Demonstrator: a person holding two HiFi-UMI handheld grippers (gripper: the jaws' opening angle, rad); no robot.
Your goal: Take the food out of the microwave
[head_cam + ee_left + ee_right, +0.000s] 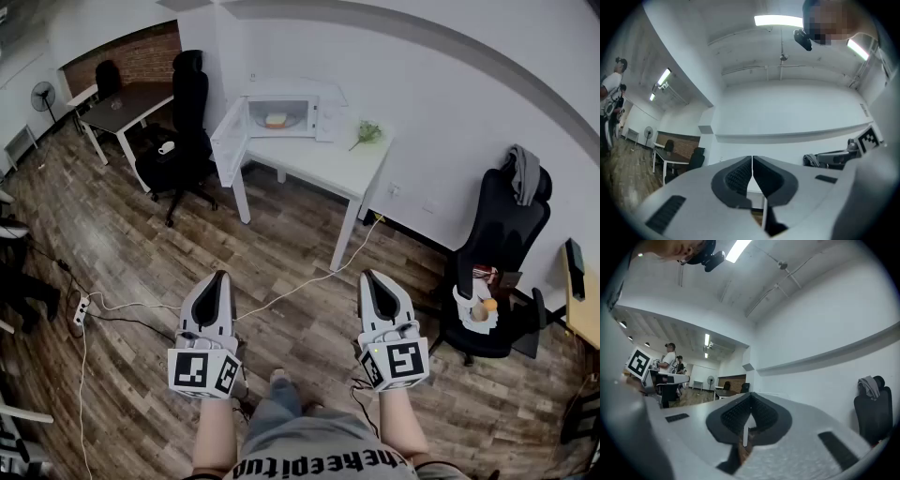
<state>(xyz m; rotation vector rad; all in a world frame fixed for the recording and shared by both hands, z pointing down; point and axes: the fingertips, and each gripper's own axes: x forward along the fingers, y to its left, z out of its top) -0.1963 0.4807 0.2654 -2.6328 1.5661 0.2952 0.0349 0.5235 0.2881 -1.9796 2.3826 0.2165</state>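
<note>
A white microwave point(295, 108) stands on a white table point(323, 159) across the room, its door point(228, 141) swung open to the left. Inside it sits the food point(276, 120), a pale yellowish piece on a white plate. My left gripper point(220, 278) and right gripper point(371, 277) hover over the wooden floor well short of the table, both pointing toward it. Each is shut with nothing between its jaws. In the left gripper view the left gripper point(752, 161) shows its pads pressed together; the right gripper point(750, 399) looks the same in its own view.
A green plant sprig point(366, 133) lies on the table right of the microwave. Black office chairs stand at the left point(183, 131) and right point(497, 253). A white cable point(309, 281) and a power strip point(81, 309) lie on the floor. A dark desk point(127, 105) is far left.
</note>
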